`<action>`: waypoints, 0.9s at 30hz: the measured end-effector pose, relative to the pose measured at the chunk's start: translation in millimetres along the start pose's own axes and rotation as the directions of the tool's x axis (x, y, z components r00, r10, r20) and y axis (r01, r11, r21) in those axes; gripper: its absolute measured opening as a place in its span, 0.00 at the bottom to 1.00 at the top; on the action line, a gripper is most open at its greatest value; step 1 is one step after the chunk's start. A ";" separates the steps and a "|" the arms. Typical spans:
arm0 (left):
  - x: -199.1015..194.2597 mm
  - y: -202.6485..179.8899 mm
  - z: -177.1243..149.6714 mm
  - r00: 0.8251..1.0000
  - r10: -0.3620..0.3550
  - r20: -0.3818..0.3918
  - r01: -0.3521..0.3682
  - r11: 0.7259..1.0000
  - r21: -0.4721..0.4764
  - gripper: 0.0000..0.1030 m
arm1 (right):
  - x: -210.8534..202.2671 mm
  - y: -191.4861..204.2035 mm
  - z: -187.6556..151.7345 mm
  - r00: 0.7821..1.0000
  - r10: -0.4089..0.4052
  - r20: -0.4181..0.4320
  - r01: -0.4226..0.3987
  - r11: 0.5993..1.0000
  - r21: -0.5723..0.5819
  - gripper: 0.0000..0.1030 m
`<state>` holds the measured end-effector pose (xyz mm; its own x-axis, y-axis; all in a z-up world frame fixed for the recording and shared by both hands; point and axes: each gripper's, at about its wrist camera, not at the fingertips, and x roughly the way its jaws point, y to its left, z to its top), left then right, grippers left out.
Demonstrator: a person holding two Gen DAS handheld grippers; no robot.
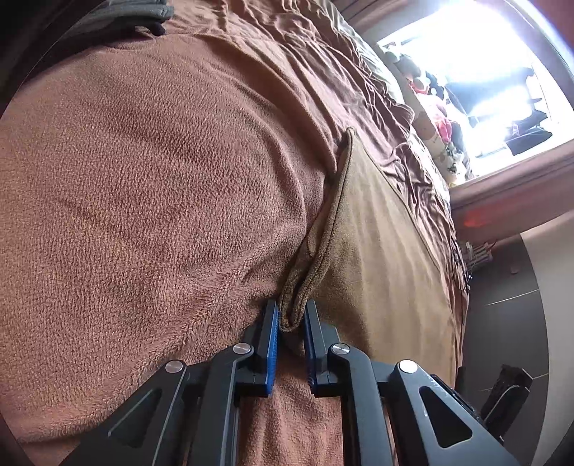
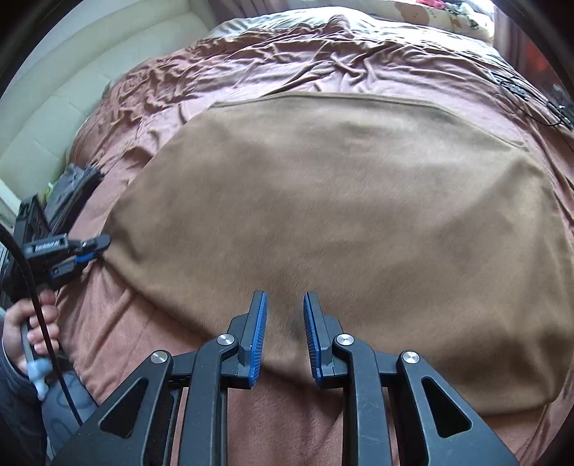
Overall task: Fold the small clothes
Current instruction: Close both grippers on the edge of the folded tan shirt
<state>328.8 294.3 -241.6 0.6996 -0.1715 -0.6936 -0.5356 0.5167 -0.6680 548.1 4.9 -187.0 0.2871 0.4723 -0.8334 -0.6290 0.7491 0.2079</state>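
A tan cloth [image 2: 340,222] lies spread on the brown blanket [image 1: 143,197]. The left gripper [image 1: 291,322] pinches its bunched corner (pads touching), while the right gripper [image 2: 285,308] pinches its near edge.

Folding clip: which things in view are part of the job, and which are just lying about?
Job:
- tan cloth
- left gripper, pinching the cloth's corner
- right gripper at its near edge

Lying about:
- brown blanket
- cables
- dark clothing

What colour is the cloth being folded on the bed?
Tan brown cloth, plain, best seen in the right wrist view.
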 end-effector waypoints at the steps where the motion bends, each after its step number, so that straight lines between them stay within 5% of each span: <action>1: -1.9 -1.2 -0.3 1.000 -0.001 0.012 0.001 1.000 0.005 0.13 | 1.4 -1.5 3.0 1.000 -0.006 0.001 0.006 1.000 0.007 0.18; 27: -6.7 -1.9 -12.2 0.994 0.079 0.082 -0.077 0.997 -0.022 0.13 | 95.0 -34.3 125.4 0.993 -0.115 -0.019 0.117 0.989 0.093 0.10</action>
<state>319.3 284.2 -238.9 0.6915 -0.0610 -0.7198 -0.5986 0.5094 -0.6182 687.5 82.3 -209.2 0.3439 0.3739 -0.8613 -0.5213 0.8390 0.1561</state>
